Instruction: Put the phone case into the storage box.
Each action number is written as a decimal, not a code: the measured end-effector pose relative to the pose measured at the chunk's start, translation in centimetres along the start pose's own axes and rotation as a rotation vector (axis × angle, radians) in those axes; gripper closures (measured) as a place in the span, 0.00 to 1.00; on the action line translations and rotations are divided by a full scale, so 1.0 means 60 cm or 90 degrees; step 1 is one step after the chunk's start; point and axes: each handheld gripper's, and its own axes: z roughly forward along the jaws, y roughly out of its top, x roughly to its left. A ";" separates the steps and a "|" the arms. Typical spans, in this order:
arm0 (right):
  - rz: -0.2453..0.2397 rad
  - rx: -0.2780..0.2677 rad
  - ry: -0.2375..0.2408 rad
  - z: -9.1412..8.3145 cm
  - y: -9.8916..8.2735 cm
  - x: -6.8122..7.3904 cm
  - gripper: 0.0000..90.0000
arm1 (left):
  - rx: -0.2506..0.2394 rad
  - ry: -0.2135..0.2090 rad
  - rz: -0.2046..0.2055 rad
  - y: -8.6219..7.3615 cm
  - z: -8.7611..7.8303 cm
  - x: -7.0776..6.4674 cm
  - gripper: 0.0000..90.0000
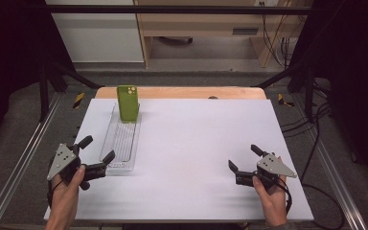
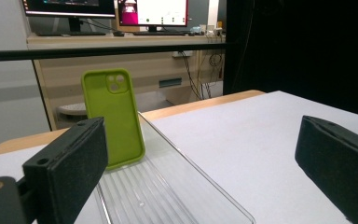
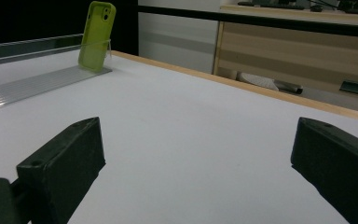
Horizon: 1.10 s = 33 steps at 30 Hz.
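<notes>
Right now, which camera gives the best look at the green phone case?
The left gripper view: the green phone case stands large and upright at the clear tray's far end. The high view shows it small from above; the right gripper view, distant and side-on.

Only obstacles on the white table [image 1: 196, 158]: clear tray [image 1: 120, 143] at approx 10 o'clock from table centre, w/ green phone case [image 1: 128, 103] standing near-upright at its far end, 11 o'clock. Left gripper [image 1: 96, 151] sits right at the tray's near end, jaws wide, nothing btwn them. Right gripper [image 1: 243, 157] at 4 o'clock, jaws wide, bare surface all round. Centre, 12 through 6 o'clock: free passage.
</notes>
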 end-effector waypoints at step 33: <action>-0.021 -0.042 -0.024 -0.023 -0.005 -0.029 0.03 | 0.012 0.010 -0.008 -0.040 -0.013 0.005 0.03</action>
